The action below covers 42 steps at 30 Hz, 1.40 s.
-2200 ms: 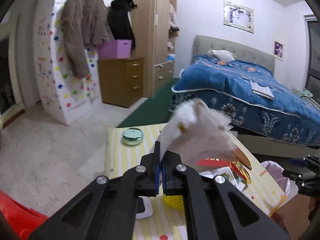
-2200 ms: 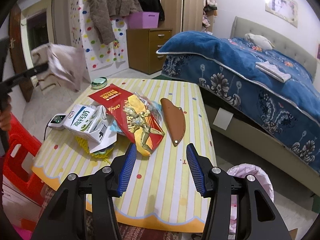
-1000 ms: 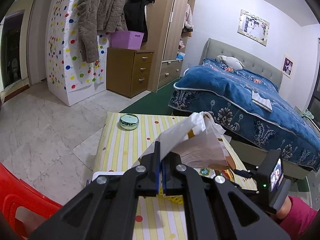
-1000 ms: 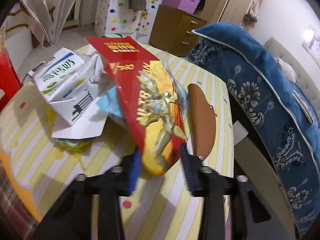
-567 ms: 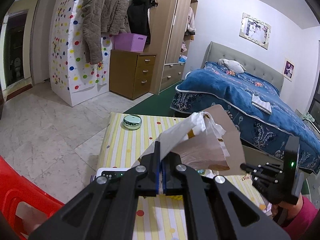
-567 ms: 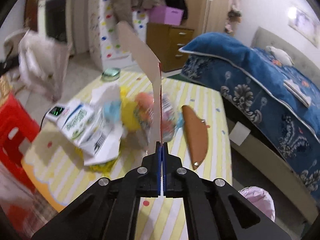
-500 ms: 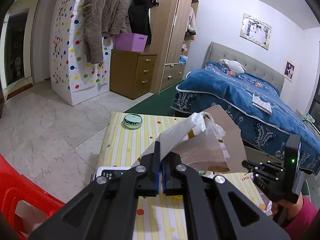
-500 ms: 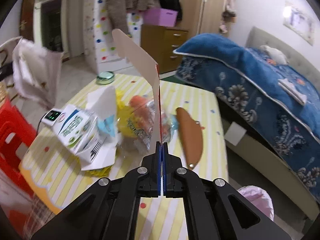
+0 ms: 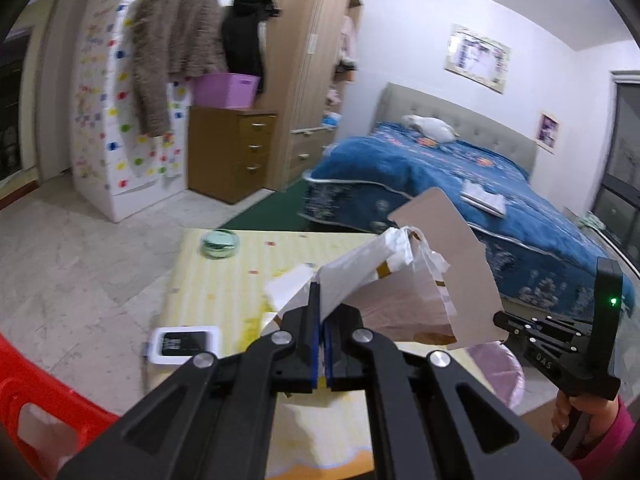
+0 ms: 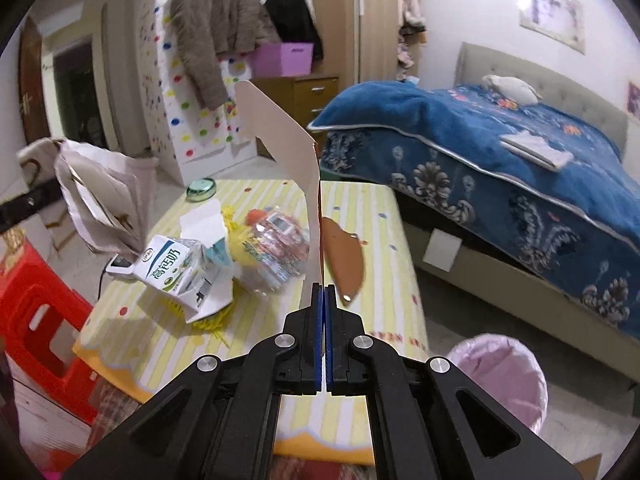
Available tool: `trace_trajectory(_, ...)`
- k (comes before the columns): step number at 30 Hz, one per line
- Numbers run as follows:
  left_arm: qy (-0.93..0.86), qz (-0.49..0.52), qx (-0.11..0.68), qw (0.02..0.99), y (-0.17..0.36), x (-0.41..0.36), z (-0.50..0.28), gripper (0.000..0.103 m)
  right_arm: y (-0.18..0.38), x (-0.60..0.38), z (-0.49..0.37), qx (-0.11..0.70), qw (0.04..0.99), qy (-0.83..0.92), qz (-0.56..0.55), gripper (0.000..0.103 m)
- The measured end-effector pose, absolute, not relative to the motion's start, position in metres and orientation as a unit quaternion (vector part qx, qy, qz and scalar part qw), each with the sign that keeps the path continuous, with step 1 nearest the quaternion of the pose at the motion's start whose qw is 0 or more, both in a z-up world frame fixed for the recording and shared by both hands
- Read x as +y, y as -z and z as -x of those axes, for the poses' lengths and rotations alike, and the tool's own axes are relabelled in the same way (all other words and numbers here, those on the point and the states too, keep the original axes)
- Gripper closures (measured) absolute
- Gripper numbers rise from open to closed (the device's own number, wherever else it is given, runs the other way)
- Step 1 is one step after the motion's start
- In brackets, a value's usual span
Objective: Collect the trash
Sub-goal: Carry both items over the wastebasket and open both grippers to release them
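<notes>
Since a second ago the flat card packaging [image 10: 280, 136] has left the bench [image 10: 384, 248] and now stands upright in the air, pinched at its lower edge by the right tool [image 10: 323, 300], whose jaws are pressed together on it. In the right wrist view it rises through the centre of the frame, its plain inner face towards the left. In the left wrist view the same card [image 9: 452, 248] shows right of centre, just behind the paper bag [image 9: 384, 280], with the right tool [image 9: 500, 318] at the lower right of the frame.

The left tool [image 9: 322, 320] is clamped on the rim of the paper bag, which hangs above the bench's [image 9: 216, 280] left side; in the right wrist view the bag [image 10: 100, 192] sits at the left of the frame.

On the striped bench lie a milk carton [image 10: 176, 268], a crumpled clear wrapper [image 10: 276, 248], a yellow mesh scrap [image 10: 208, 320] under the carton, and a brown sheath [image 10: 344, 264] right of the card. A small green tin [image 10: 201, 189] sits at the far edge. A bin lined with a pink bag [image 10: 500, 376] stands on the floor at lower right, beside the bench.
</notes>
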State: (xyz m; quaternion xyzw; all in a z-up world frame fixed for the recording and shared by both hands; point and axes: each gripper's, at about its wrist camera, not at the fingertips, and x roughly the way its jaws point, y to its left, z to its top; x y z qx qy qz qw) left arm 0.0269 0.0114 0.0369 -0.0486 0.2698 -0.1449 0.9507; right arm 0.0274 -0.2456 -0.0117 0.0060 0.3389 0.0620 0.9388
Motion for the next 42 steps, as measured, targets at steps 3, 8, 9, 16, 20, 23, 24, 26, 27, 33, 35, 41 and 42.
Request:
trace_trajectory(3,0.18,0.037,0.28,0.942,-0.031,-0.022,-0.028,0.103,0.013,-0.266,-0.01,0.341,0.939,-0.045,-0.023,0.103)
trace_trajectory(8,0.245,0.011,0.3,0.922,-0.017,-0.085,-0.033,0.103,0.021,-0.305,0.013,0.347,0.937,-0.002,-0.047,0.103)
trace_trajectory(9,0.262,0.004,0.304,0.916,-0.013,-0.104,-0.034,0.103,0.023,-0.314,0.017,0.349,0.936,0.007,-0.051,0.103)
trace_trajectory(16,0.329,-0.035,0.33,0.884,0.015,-0.194,-0.038,0.103,0.044,-0.386,0.049,0.369,0.921,0.091,-0.085,0.103)
trace_trajectory(20,0.35,-0.052,0.346,0.869,0.033,-0.236,-0.046,0.103,0.059,-0.422,0.061,0.381,0.909,0.13,-0.103,0.103)
trace_trajectory(23,0.359,-0.064,0.355,0.861,0.046,-0.262,-0.051,0.103,0.073,-0.445,0.066,0.391,0.9,0.154,-0.116,0.103)
trace_trajectory(24,0.362,-0.066,0.36,0.857,0.052,-0.275,-0.056,0.103,0.079,-0.452,0.066,0.395,0.896,0.161,-0.119,0.103)
trace_trajectory(26,0.365,-0.073,0.365,0.853,0.059,-0.293,-0.063,0.103,0.089,-0.463,0.064,0.403,0.89,0.17,-0.126,0.103)
trace_trajectory(27,0.367,-0.077,0.367,0.851,0.062,-0.301,-0.065,0.103,0.094,-0.469,0.063,0.407,0.887,0.174,-0.13,0.103)
trace_trajectory(33,0.385,-0.099,0.378,0.836,0.078,-0.346,-0.079,0.103,0.113,-0.493,0.052,0.421,0.876,0.188,-0.145,0.103)
trace_trajectory(35,0.393,-0.105,0.385,0.828,0.085,-0.361,-0.083,0.102,0.119,-0.501,0.046,0.422,0.874,0.188,-0.152,0.102)
trace_trajectory(41,0.404,-0.123,0.39,0.819,0.097,-0.379,-0.086,0.047,0.129,-0.518,0.039,0.432,0.866,0.196,-0.159,0.082)
trace_trajectory(42,0.408,-0.123,0.387,0.818,0.095,-0.376,-0.084,0.046,0.127,-0.518,0.041,0.43,0.867,0.199,-0.155,0.08)
